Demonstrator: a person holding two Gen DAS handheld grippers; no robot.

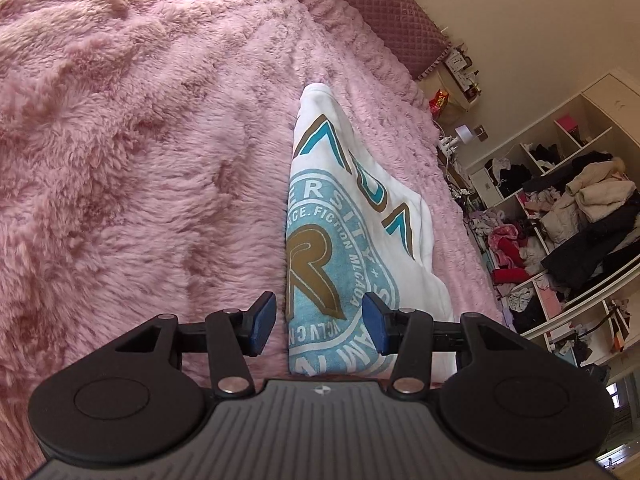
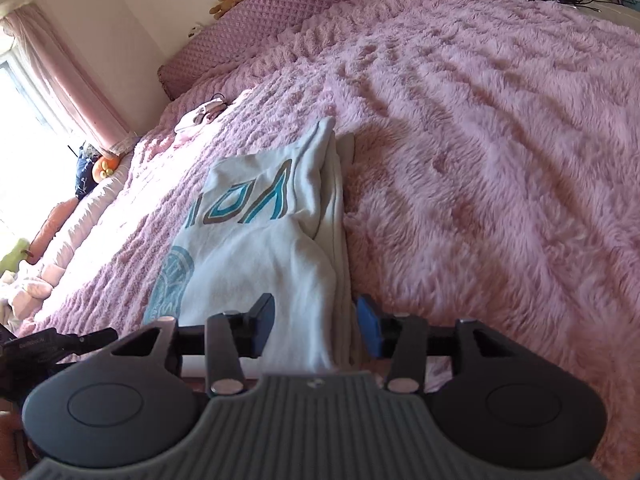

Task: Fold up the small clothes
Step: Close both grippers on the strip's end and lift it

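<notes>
A white garment with a blue and gold print point(image 1: 340, 240) lies partly folded on the fluffy pink bedspread point(image 1: 140, 160). My left gripper point(image 1: 320, 326) is open, its blue pads on either side of the garment's near left edge, not closed on it. In the right wrist view the same garment point(image 2: 272, 240) has one side folded over, with a stacked edge along its right. My right gripper point(image 2: 316, 326) is open, straddling the garment's near right edge. The left gripper's black body point(image 2: 48, 348) shows at the lower left of that view.
The pink bedspread point(image 2: 480, 160) covers the whole bed, with a quilted headboard point(image 2: 280, 4) behind. A small pale item point(image 2: 200, 118) lies far off on the bed. Open shelves stuffed with clothes point(image 1: 560, 220) stand beside the bed. A curtained window point(image 2: 40, 80) is at the left.
</notes>
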